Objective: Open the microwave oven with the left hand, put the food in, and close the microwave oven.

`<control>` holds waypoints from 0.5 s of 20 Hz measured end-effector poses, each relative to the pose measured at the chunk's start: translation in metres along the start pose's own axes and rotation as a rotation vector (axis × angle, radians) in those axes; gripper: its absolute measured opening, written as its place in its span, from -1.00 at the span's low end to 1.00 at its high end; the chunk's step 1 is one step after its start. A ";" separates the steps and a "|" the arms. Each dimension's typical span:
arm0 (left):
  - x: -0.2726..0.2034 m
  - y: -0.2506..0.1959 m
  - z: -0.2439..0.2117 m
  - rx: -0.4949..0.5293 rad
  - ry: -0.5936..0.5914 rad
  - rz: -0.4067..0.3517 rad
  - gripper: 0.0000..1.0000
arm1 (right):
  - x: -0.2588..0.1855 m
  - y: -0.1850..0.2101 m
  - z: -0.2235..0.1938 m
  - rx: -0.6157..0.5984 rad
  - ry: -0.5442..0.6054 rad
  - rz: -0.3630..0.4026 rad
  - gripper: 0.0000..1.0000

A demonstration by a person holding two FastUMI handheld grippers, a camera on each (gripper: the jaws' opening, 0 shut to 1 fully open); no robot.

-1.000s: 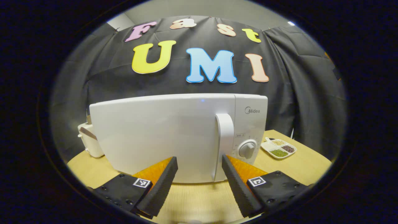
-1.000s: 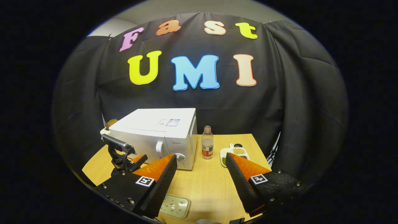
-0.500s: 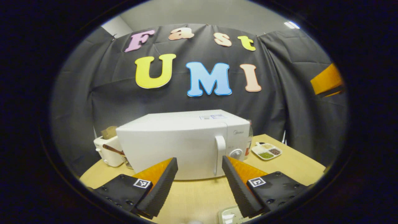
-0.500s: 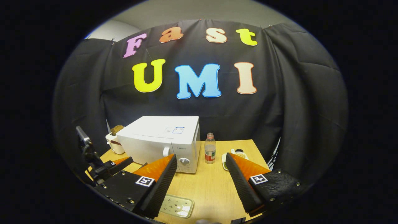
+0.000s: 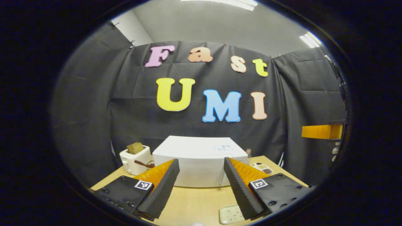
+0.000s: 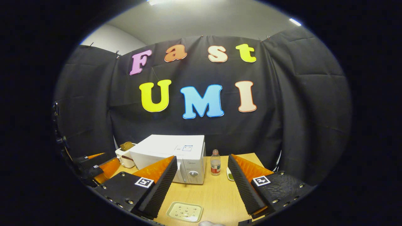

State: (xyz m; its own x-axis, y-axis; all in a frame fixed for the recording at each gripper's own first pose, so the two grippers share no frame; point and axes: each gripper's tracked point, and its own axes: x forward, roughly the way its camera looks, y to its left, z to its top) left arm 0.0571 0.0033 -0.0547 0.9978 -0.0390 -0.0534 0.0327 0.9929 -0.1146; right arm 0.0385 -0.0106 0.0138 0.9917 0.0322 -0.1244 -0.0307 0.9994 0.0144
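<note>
The white microwave (image 5: 194, 147) stands at the middle back of the wooden table with its door shut; in the right gripper view the microwave (image 6: 169, 147) shows its handle and dial. A pale rectangular plate (image 6: 184, 212) with small dark specks lies near the front edge, and that plate (image 5: 231, 214) sits low in the left gripper view. My left gripper (image 5: 200, 161) is open and holds nothing, well back from the microwave. My right gripper (image 6: 201, 158) is open too, above the front of the table. The left gripper (image 6: 94, 163) shows at the far left, the right gripper (image 5: 323, 131) at the far right.
A white toaster (image 5: 135, 158) with bread in it stands left of the microwave. Right of the microwave are a small water bottle (image 6: 215, 163) and a divided dish of grains (image 5: 262, 168). Bare tabletop (image 6: 216, 194) lies between the plate and the microwave.
Both grippers have drawn back and up from the microwave, which now looks much smaller. The door has stayed shut and both grippers have stayed open.
</note>
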 end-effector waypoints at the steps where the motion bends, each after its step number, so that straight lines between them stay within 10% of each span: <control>1: -0.009 0.010 0.014 0.006 -0.015 0.024 0.94 | -0.005 -0.002 0.004 -0.004 -0.016 -0.012 0.97; 10: -0.054 0.025 0.068 -0.003 -0.072 0.020 0.94 | -0.031 -0.007 0.011 -0.004 -0.088 -0.051 0.97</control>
State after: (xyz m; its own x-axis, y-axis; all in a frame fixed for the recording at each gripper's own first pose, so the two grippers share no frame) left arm 0.0074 0.0382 0.0129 0.9998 -0.0107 0.0160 0.0125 0.9930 -0.1174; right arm 0.0097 -0.0187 0.0288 0.9991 -0.0192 -0.0376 0.0194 0.9998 0.0060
